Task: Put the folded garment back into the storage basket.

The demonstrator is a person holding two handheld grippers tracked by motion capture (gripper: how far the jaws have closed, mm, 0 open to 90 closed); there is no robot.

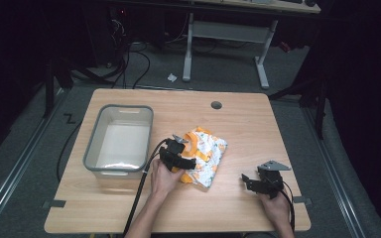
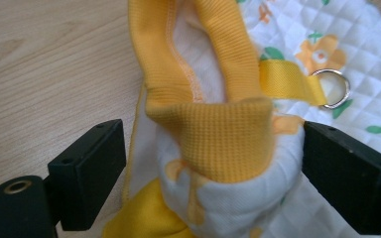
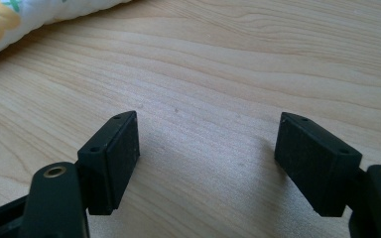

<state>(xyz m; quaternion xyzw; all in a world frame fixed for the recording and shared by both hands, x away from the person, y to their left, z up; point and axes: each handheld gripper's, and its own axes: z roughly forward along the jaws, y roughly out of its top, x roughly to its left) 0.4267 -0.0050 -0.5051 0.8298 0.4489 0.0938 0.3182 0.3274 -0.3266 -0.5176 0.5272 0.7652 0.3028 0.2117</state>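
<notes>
Your left gripper (image 1: 182, 161) sits at the near left edge of the garment (image 1: 204, 156), a white quilted piece with orange flowers and orange ribbed trim, lying folded near the middle of the table (image 1: 248, 124). In the left gripper view the jaws stand apart with a bunched fold of the garment (image 2: 218, 148) between them; the right jaw touches the cloth, while the left jaw has a small gap to it, so the gripper is open around the fold rather than clamped. An orange strap with a metal ring (image 2: 333, 88) lies on the quilted cloth just past the right jaw.

Your right gripper (image 1: 250, 181) rests low over bare wood near the table's front right, well apart from the garment. In the right gripper view its jaws are spread wide with nothing between them, and an edge of the garment (image 3: 10, 25) shows at the top left.

A grey bin (image 1: 95, 144) stands just left of the garment, beside your left hand (image 1: 163, 181)
</notes>
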